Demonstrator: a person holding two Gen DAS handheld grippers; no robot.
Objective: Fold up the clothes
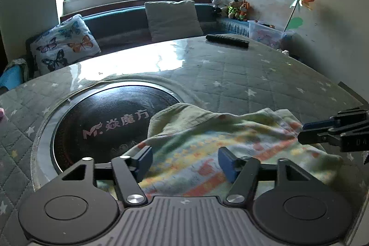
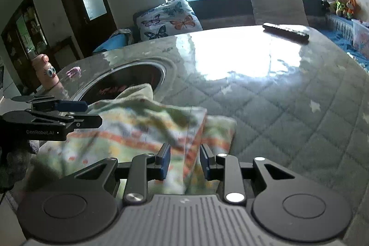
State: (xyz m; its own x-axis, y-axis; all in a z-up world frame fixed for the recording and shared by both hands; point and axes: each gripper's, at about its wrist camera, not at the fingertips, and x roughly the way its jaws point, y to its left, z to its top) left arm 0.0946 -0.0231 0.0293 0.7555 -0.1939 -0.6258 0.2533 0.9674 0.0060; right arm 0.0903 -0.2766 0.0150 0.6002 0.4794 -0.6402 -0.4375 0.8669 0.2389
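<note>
Two grippers are held low over a folded pastel garment on the quilted table cover. The left gripper is seen with its jaws wide apart, and no pad presses the cloth. The right gripper has a narrower gap; a raised fold stands between its pads, but a grip cannot be told. The garment partly covers the round dark plate.
</note>
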